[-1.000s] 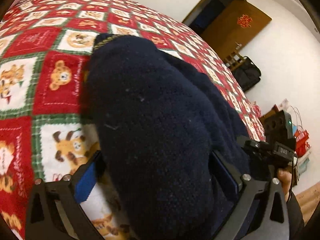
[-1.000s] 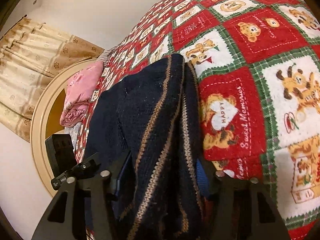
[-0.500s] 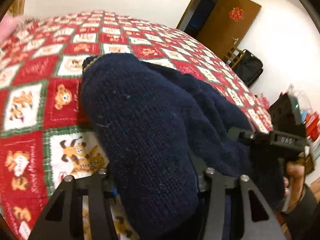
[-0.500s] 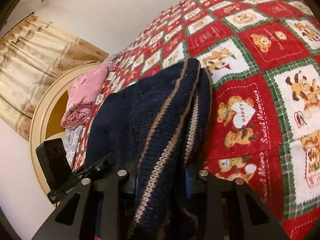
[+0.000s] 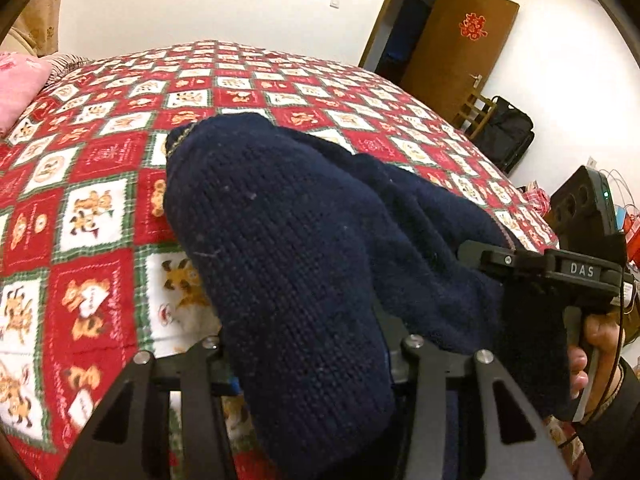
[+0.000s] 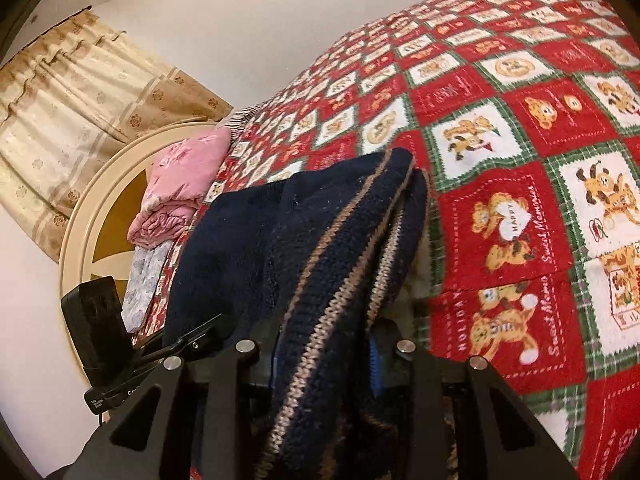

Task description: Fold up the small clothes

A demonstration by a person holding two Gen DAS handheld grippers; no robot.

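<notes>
Gripping now, both the left gripper (image 5: 308, 364) (jaws closing further) and right gripper (image 6: 324, 354) have clamped and raised the navy sweater (image 5: 296, 248), starting a fold

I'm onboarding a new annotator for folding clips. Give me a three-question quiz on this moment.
1. True or false: the navy knit sweater lies flat and untouched on the red teddy-bear quilt.
2. Which gripper clamps the sweater's tan-striped edge? A) left gripper B) right gripper
3. Fill in: the folded pile by the headboard has a ___ item on top.

Key: 1 false, both grippers hold it, including the left gripper; 2 B; 3 pink.
</notes>
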